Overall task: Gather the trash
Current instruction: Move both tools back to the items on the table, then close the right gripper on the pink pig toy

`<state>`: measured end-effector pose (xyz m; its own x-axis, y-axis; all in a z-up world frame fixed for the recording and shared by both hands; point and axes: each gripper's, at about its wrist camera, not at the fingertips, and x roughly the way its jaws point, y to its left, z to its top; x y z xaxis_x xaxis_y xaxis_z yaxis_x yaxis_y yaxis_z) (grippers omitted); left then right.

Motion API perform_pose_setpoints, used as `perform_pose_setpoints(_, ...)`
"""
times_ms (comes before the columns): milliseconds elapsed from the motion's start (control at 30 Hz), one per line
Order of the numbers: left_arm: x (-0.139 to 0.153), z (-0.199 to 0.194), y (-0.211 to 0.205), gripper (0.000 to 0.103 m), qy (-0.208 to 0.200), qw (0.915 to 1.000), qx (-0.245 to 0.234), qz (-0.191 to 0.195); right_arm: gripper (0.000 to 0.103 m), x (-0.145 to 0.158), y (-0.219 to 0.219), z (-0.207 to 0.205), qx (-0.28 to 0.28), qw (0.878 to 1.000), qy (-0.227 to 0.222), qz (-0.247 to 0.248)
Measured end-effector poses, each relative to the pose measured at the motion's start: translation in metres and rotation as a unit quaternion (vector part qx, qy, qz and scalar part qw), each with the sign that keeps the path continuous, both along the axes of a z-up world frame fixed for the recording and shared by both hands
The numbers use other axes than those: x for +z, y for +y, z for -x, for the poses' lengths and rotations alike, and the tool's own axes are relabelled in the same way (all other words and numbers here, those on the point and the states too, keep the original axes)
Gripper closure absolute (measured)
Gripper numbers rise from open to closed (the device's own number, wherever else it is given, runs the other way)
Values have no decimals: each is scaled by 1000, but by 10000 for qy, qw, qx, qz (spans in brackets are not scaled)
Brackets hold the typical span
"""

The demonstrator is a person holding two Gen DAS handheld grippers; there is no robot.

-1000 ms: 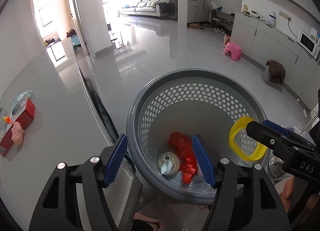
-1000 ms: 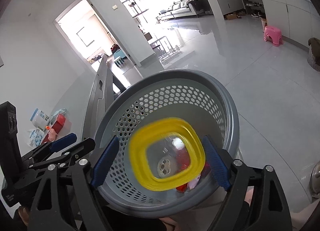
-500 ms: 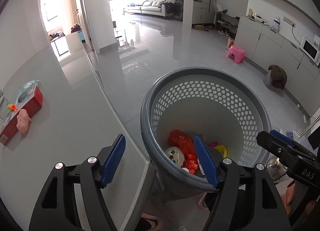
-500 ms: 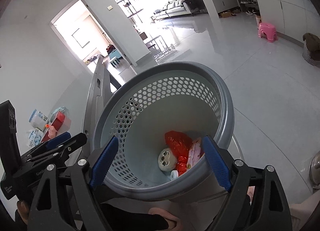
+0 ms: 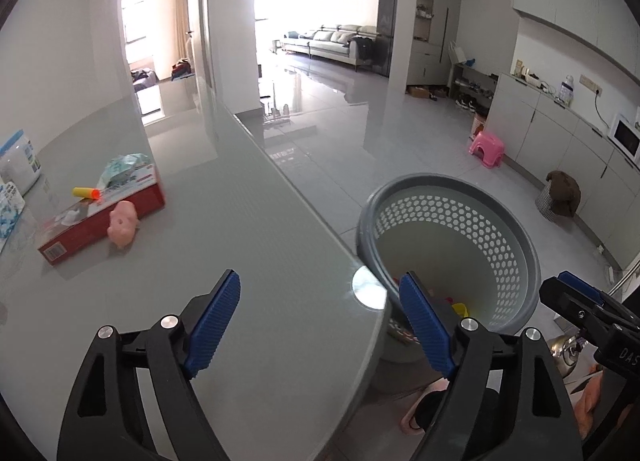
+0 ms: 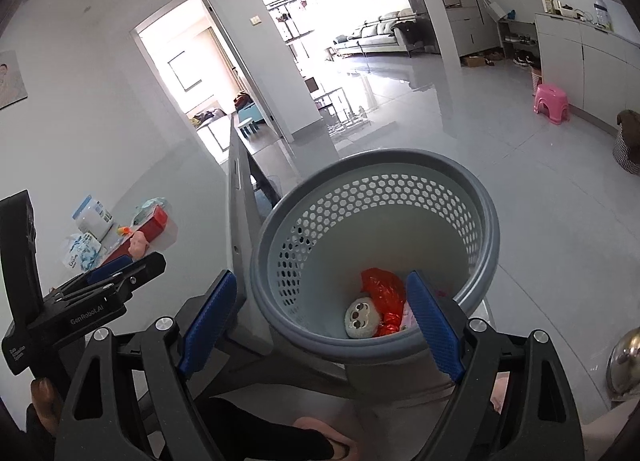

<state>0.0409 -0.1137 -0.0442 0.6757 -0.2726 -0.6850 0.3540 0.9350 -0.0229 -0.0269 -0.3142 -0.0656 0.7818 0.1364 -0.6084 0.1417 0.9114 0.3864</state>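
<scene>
Left wrist view looks over a grey table (image 5: 248, 245) with the left gripper (image 5: 320, 325) hanging above its rounded near edge; its blue pads are spreading apart and nothing sits between them. Far back on the table lie a red box (image 5: 116, 201), a small pink toy (image 5: 123, 223) touching the box's front side, a yellow and orange tube (image 5: 86, 192) on top of the box, and a crumpled pale wrapper (image 5: 126, 167) at the box's far end. A white tub (image 5: 18, 165) stands near the left rim of the view. Just beyond the table's edge stands the grey perforated basket (image 5: 480, 221) on the floor; a bit of yellow trash (image 5: 460, 308) shows low inside it. The right gripper (image 5: 580, 301) pokes in at the right edge of this view.

From the right wrist view, the right gripper (image 6: 320, 317) hangs above the basket (image 6: 484, 229) with its jaws wide apart and empty. In the basket's bottom lie a red plastic bag (image 6: 380, 289), a round white piece with a face (image 6: 360, 319) touching it, and something pink (image 6: 410, 315) half hidden by the right pad. A pink stool (image 6: 552, 103) stands well apart by the cabinets.
</scene>
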Motion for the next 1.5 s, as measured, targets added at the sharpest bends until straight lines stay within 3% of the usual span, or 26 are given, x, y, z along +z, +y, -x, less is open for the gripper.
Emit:
perform_pose_setpoints(267, 15, 0, 101, 12, -283, 9964, 793, 72, 20, 17, 73, -27, 544, 9981, -104, 253)
perform_pose_setpoints(567, 25, -17, 213, 10, -541, 9812, 1850, 78, 20, 30, 182, -84, 1327, 9888, -183, 655)
perform_pose_setpoints(733, 22, -32, 256, 10, -535, 9744, 2185, 8, 20, 34, 230, -120, 1605, 9838, -160, 785)
perform_pose_setpoints(900, 17, -50, 284, 10, -478, 9714, 2324, -48, 20, 26, 269, -160, 1785, 9815, 52, 688)
perform_pose_setpoints(1100, 7, -61, 297, 10, -298, 9712, 2361, 80, 20, 9, 304, -198, 1896, 9772, 328, 901)
perform_pose_setpoints(1500, -8, -63, 304, 10, -158, 9698, 2431, 67, 21, -23, 322, -253, 1656, 9783, 859, 906)
